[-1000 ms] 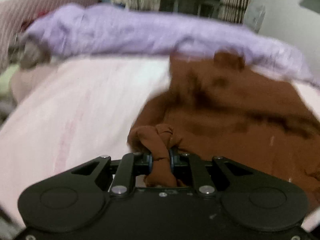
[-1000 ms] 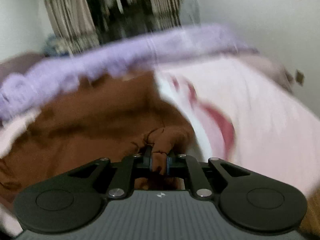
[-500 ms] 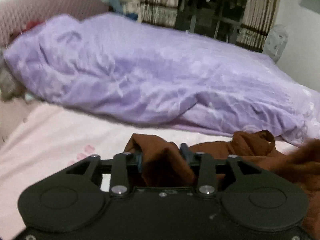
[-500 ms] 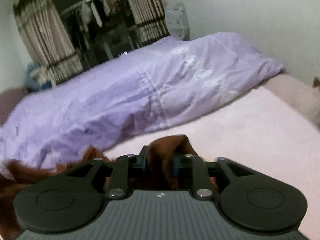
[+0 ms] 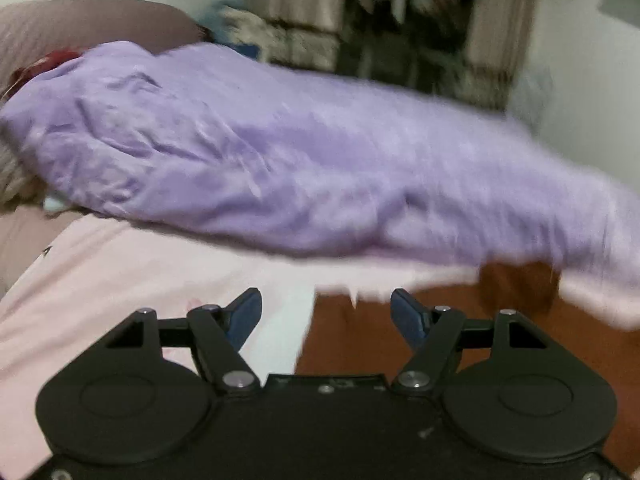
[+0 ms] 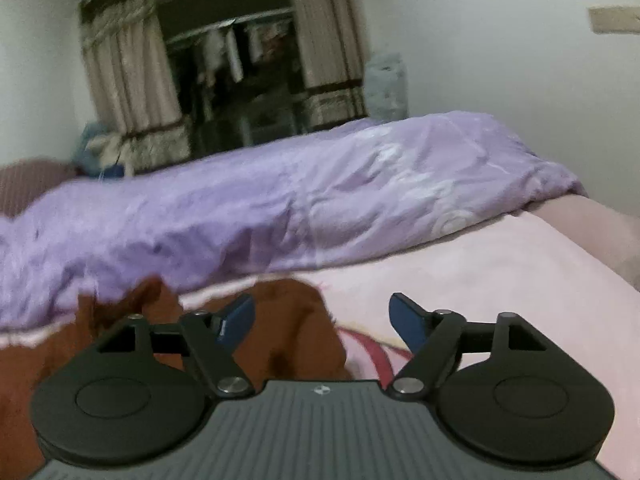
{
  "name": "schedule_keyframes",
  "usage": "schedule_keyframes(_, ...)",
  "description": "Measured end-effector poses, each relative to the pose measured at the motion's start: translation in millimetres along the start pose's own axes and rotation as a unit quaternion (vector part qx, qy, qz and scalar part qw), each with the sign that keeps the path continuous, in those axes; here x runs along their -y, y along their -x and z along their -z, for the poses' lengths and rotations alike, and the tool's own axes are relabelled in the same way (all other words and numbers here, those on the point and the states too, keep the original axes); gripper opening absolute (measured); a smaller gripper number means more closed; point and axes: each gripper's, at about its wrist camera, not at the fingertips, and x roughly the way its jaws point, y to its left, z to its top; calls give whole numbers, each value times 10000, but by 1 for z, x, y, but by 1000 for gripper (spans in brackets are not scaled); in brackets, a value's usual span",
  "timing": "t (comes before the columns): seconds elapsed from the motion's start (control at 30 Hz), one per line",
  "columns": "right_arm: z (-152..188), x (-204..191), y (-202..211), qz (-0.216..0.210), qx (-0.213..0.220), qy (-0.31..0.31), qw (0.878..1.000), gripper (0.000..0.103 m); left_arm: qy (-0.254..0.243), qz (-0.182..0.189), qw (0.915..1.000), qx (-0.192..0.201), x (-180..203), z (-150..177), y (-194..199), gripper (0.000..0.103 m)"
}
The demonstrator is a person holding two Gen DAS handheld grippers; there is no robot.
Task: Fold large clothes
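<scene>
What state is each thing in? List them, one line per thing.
Left gripper: open, holding nothing.
Right gripper: open, holding nothing.
Brown garment: lying loose on the bed, not gripped, fold not clear through blur.
Purple duvet: bunched in a rumpled ridge across the far side of the bed.
Pink bedsheet: spread flat under the garment.
Curtains: drawn apart.
</scene>
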Motion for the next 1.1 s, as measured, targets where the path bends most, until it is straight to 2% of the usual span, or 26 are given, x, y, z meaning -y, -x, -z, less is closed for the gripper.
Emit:
schedule_keyframes(0.1,4,-10,-18,60,-367,157,9992,91,-642,-310,9955,-628,21,24,-32,72)
schedule_keyframes(0.17,10,-12,-26,38,-600,180,9980,86,-913,-421,9914,-834,31,39,-48,71)
schedule_keyframes(0.2,13,-13,-29,-18,-697,160,9974,70,-1022,-375,9915,-715,34,45,-53,58)
schedule_keyframes(0.23,15,-12,-30,-73,-710,116,9974,27,-1166,-391,9907,-575,38,50,-58,42)
schedule_keyframes(0.27,15,-12,-32,-60,-691,65,9976,2,-1239,-471,9894,-586,42,52,-61,9)
schedule_keyframes(0.3,14,-12,-31,79,-611,-32,9981,5,-1194,-484,9898,-600,45,50,-60,8)
schedule_keyframes(0.43,4,-16,-6,307,75,-102,9994,5,-809,-542,9942,460,45,30,-23,6)
schedule_keyframes(0.5,-2,-22,3,366,263,-71,9990,5,-702,-528,9943,603,45,23,-15,7)
schedule_keyframes(0.63,-2,-24,-6,650,354,-199,9971,5,-417,-547,9938,877,38,26,-19,7)
schedule_keyframes(0.73,6,-21,-23,867,163,-330,9956,5,-375,-701,9952,569,42,37,-50,8)
schedule_keyframes(0.83,28,-19,-59,1207,-573,-298,9906,5,-553,-932,9941,88,47,64,-93,9)
schedule_keyframes(0.9,41,-17,-73,1248,-879,-252,9880,6,-570,-983,9934,124,47,73,-96,9)
schedule_keyframes(0.97,35,-22,-68,1393,-776,-87,9872,8,-552,-1018,9932,141,46,68,-93,14)
schedule_keyframes(1.03,30,-26,-70,1489,-901,157,9846,33,-540,-1158,9918,61,43,62,-91,29)
schedule_keyframes(1.07,28,-25,-70,1562,-974,201,9827,42,-494,-1271,9906,92,42,58,-85,44)
schedule_keyframes(1.1,24,-23,-63,1634,-903,165,9823,61,-427,-1403,9888,285,41,52,-73,58)
